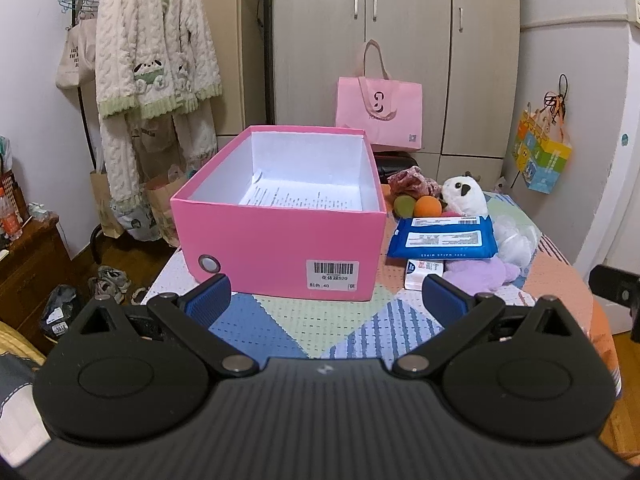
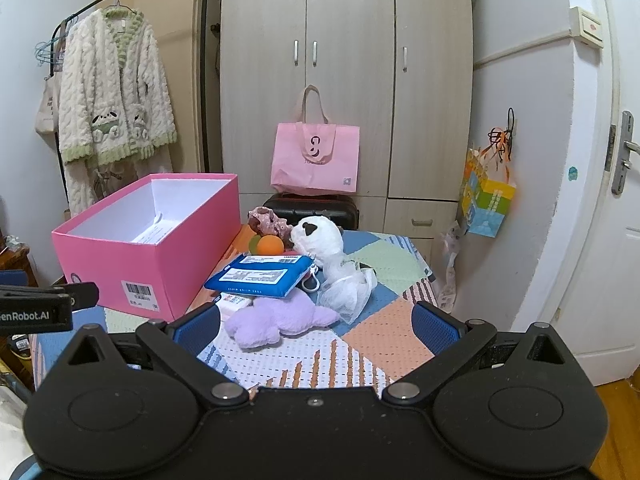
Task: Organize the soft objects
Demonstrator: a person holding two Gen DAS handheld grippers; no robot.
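You are looking at a patchwork-covered table (image 2: 372, 340) carrying a pink box (image 2: 132, 264) left and, lying right, a purple plush (image 2: 276, 320), a wipes pack (image 2: 260, 276) and a panda toy (image 2: 320, 240).

Pink box (image 1: 280, 236) beyond spread tool (image 1: 326, 300)

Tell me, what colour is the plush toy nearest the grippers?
Pale purple plush toy, clearest in the right wrist view.

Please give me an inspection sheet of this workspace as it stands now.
Surface: patchwork cloth covers the table.
Job's things: pink box open, only a printed sheet inside; purple plush, panda plush and wipes pack piled beside it.
Clutter: orange ball, small white pack.
Grippers: left gripper and right gripper open, holding nothing.
Cables: nothing seen.
Surroundings: wardrobe, pink bag, hanging robe.
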